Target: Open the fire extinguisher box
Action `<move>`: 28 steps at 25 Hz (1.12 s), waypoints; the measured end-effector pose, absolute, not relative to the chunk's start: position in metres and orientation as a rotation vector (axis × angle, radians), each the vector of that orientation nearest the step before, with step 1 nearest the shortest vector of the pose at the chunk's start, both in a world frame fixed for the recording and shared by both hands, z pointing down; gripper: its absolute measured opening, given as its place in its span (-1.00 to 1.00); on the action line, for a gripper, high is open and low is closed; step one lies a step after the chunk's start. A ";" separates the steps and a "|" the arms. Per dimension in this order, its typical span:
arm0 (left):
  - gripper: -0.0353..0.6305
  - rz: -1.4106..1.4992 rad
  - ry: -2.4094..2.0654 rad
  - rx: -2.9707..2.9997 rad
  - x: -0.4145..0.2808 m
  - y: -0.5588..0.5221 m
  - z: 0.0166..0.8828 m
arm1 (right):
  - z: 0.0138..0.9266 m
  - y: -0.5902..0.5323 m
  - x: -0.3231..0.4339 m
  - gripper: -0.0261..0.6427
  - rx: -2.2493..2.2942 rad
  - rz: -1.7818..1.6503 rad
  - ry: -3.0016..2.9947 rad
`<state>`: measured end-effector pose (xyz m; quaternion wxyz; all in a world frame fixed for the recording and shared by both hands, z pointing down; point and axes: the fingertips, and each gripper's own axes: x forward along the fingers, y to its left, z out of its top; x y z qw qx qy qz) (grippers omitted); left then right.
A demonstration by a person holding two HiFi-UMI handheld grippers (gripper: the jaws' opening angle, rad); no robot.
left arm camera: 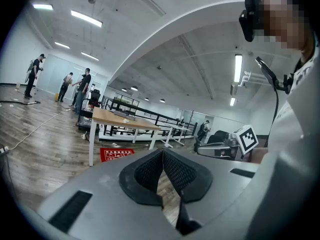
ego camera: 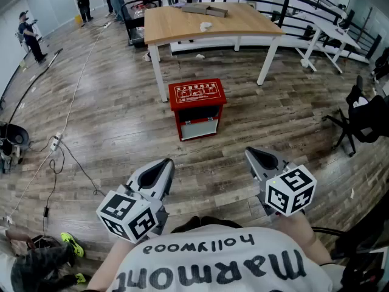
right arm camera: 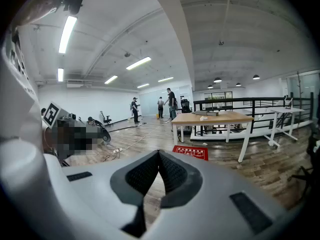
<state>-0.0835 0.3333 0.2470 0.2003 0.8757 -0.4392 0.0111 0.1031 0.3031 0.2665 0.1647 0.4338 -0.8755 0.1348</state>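
Note:
A red fire extinguisher box (ego camera: 197, 109) stands on the wooden floor in front of a table, its lid down and a pale front panel facing me. It also shows far off as a red box (left arm camera: 116, 154) in the left gripper view and as a red box (right arm camera: 190, 152) in the right gripper view. My left gripper (ego camera: 165, 165) is held near my body at lower left, shut with nothing in it. My right gripper (ego camera: 254, 157) is at lower right, likewise shut and empty. Both are well short of the box. The jaws meet tip to tip in both gripper views (left arm camera: 162, 151) (right arm camera: 159, 153).
A wooden table (ego camera: 206, 20) on white legs stands just behind the box. Cables (ego camera: 67, 145) trail over the floor at left. A black office chair (ego camera: 361, 123) is at right, railings and desks beyond. Several people (ego camera: 29, 35) stand at far left.

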 end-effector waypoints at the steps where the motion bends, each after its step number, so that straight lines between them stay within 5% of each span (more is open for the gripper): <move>1: -0.88 0.033 -1.227 2.449 -0.083 0.333 0.247 | 0.268 0.302 0.103 -0.89 1.237 0.393 -2.496; 28: -0.88 0.034 -1.211 2.451 -0.081 0.336 0.248 | 0.257 0.311 0.079 -0.89 1.109 0.331 -2.648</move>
